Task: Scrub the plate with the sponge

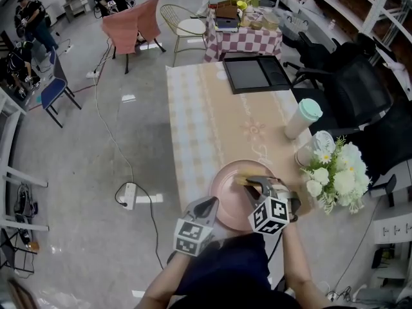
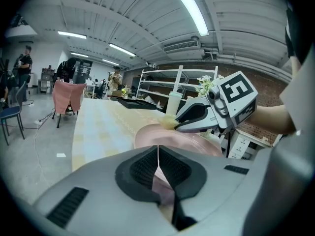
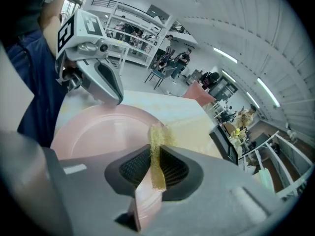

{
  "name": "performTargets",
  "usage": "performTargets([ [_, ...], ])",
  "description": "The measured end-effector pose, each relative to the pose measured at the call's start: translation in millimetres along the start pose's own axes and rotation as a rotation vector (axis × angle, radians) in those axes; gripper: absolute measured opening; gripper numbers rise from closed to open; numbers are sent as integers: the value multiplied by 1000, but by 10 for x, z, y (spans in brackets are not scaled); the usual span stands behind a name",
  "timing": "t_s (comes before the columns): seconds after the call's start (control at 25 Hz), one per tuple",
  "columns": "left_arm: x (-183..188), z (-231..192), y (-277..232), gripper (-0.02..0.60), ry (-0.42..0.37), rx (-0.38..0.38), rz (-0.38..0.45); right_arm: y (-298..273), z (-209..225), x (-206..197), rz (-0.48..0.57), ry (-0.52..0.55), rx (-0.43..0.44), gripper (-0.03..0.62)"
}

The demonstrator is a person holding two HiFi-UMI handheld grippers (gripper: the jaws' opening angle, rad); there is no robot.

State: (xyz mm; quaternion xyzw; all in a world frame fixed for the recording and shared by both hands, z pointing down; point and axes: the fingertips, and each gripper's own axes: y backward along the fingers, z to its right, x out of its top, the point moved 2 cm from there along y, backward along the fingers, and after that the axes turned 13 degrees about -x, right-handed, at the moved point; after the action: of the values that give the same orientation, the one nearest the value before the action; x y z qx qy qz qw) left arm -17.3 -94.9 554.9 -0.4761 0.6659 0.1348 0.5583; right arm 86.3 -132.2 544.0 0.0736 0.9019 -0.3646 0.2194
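Observation:
A pink plate [image 1: 233, 201] lies at the near end of the beige table [image 1: 199, 121]. My left gripper [image 1: 211, 206] is shut on the plate's near-left rim; in the left gripper view the jaws [image 2: 158, 154] pinch the pink plate [image 2: 162, 134] edge. My right gripper [image 1: 252, 183] hovers over the plate's far right part, shut on a thin yellow sponge [image 1: 242, 180]. In the right gripper view the sponge [image 3: 157, 144] stands up between the closed right gripper [image 3: 155, 156], over the plate [image 3: 103, 129], with the left gripper [image 3: 113, 92] at the plate's far rim.
A white cup with a green lid [image 1: 302, 116], a clear jar [image 1: 315, 148] and a white flower bouquet [image 1: 338, 172] crowd the table's right edge beside the plate. A black tray [image 1: 254, 73] sits at the far end. Black chairs [image 1: 360, 89] stand to the right.

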Motion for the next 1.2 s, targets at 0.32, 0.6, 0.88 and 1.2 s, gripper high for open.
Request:
performTargets([
  [0.32,-15,-31,12,12,9,18,-1,-232,-24,-80,27,115,-78,55],
  [0.6,-28,-42,8,12,10,20,-6,-314,-30,-117,51,128,-93,55],
  [0.88,-23,-56,-8,12,11,20,-7,-437,-49,-212,46,118,-60,55],
  [1.2,-18,-78,10,12,20,20,-10,-510,-53,-245,20,59,-19,55],
])
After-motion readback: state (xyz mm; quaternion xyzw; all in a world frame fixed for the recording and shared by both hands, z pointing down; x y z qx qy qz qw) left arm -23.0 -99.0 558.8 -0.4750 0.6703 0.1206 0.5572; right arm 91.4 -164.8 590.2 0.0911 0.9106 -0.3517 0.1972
